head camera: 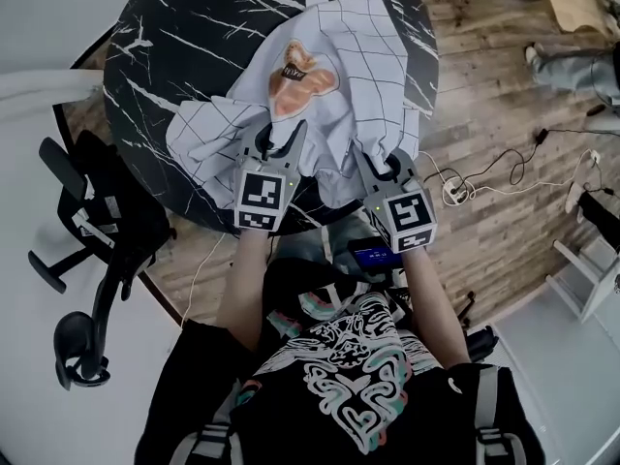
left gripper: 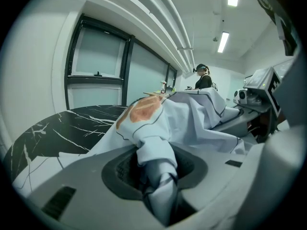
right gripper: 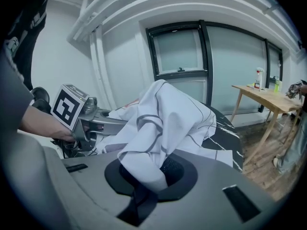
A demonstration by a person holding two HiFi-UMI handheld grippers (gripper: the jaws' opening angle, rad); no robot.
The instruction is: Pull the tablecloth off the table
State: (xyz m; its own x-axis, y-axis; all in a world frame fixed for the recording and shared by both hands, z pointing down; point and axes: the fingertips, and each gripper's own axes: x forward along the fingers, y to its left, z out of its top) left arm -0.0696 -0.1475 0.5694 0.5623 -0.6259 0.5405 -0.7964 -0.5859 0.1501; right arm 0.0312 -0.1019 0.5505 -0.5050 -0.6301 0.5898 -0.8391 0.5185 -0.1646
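Tablecloth bunched on the surface, hem at the surface's near edge. Left claw and right claw both clamped on that hem. Looks mid-pull; next, draw both back evenly.

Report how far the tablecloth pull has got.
Done: the left gripper and right gripper are each shut on a fold of the tablecloth, which is bunched up, baring much of the black table. In hand: drawing it toward the near edge. Left: most of the cloth lies on top and must come off.
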